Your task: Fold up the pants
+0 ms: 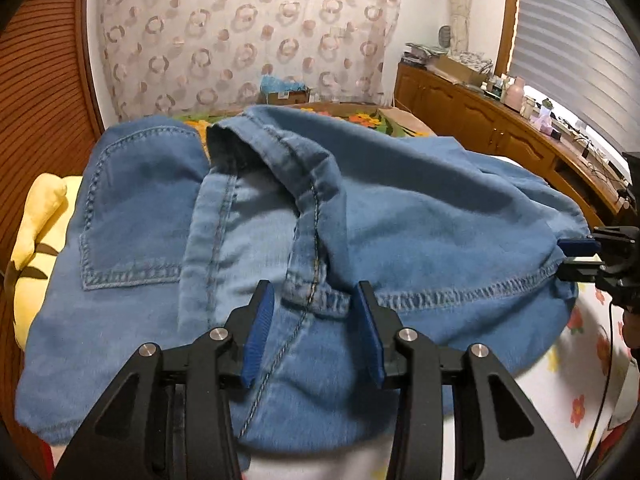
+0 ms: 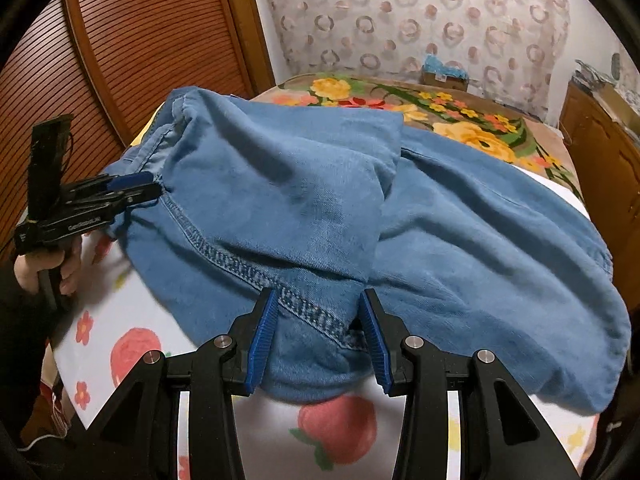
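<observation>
Blue denim pants lie folded over on the bed, back pocket at the left; they also fill the right wrist view. My left gripper stands open, its jaws wide apart on either side of a stitched hem and seam. It also shows in the right wrist view, side on at the hem's left end. My right gripper is open, jaws straddling the hem corner. It also shows in the left wrist view, side on at the hem's right end.
The bed has a white fruit-print sheet near me and a floral blanket beyond. A yellow pillow lies left. A wooden slatted door stands left, a wooden cabinet with clutter right. A cardboard box sits by the far wall.
</observation>
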